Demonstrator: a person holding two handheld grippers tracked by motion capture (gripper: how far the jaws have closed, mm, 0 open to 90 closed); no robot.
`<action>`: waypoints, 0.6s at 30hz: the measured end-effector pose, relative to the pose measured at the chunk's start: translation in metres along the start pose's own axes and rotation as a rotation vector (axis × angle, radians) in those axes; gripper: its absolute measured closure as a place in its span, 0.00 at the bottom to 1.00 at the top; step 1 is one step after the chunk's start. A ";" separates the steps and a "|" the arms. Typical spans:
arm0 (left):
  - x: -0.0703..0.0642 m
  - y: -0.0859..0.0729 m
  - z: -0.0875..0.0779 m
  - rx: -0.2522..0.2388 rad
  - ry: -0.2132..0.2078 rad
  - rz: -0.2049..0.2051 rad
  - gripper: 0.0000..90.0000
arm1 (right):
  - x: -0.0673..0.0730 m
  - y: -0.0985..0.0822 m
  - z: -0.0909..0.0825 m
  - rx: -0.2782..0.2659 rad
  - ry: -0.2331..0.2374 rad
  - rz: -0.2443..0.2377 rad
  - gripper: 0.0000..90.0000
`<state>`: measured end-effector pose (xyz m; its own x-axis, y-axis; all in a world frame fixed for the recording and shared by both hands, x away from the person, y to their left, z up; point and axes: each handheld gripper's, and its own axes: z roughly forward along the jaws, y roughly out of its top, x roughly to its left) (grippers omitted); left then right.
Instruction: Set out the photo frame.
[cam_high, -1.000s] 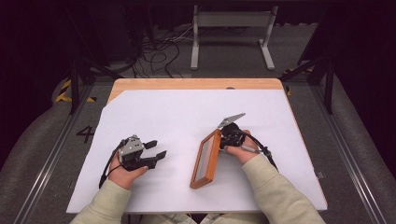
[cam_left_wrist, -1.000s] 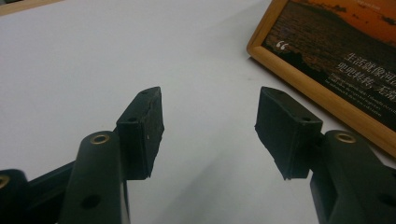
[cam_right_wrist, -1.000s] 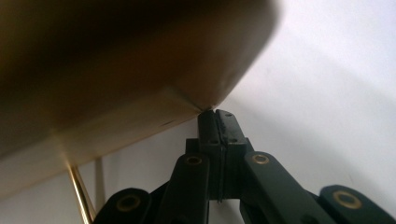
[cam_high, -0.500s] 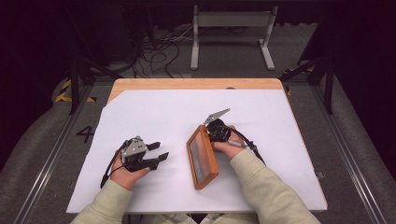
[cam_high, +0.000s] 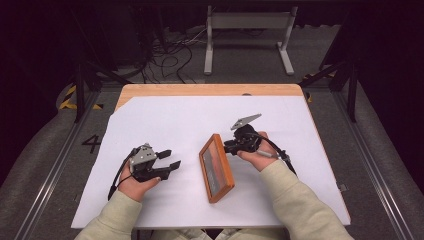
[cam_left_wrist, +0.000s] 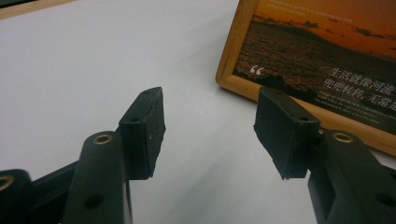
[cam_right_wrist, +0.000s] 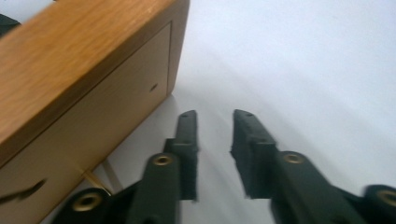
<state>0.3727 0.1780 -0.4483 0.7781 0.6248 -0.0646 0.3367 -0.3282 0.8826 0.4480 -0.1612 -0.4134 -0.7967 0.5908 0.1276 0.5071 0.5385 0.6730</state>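
Nearest the person, the left gripper (cam_high: 167, 162) rests low over the white paper sheet (cam_high: 165, 120) that covers the table, its jaws parted with nothing between them; in the left gripper view its black pads (cam_left_wrist: 144, 123) point toward the lower corner of the wooden-framed picture with an orange sunset print and white lettering (cam_high: 216, 167). That frame stands propped on the sheet between the two hands, tilted back, its printed face toward the left hand. Just beyond it, the right gripper (cam_high: 231, 146) sits behind the frame; the right gripper view looks along the pale backing board (cam_right_wrist: 93, 112), where a thin brass stand leg (cam_right_wrist: 95, 179) seems to hold it up. The right jaws have just been opening, and they now stand apart with only bare sheet between them, so the frame is released and standing alone. The frame looks stiff and fairly light, but top-heavy on its narrow prop, likely to tip if nudged; a glazed front, if it has one, would be fragile and slick. The safest hold would probably be across the thick wooden edge rather than the face. No containers lie on the table. Farther off, the bare wooden table edge (cam_high: 210, 90) shows beyond the sheet.
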 end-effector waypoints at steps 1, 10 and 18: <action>0.000 0.001 0.000 -0.003 0.002 -0.001 0.47 | 0.001 -0.001 -0.004 0.002 -0.008 -0.001 0.71; 0.006 -0.007 -0.014 0.013 0.025 -0.004 0.42 | 0.009 -0.006 -0.041 -0.035 -0.043 0.008 0.43; 0.006 -0.009 -0.017 0.019 0.032 -0.009 0.41 | 0.024 0.001 -0.074 -0.059 -0.019 -0.002 0.38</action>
<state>0.3658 0.1968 -0.4489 0.7578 0.6500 -0.0577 0.3539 -0.3351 0.8732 0.4046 -0.1911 -0.3558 -0.7907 0.6017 0.1126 0.4851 0.5037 0.7148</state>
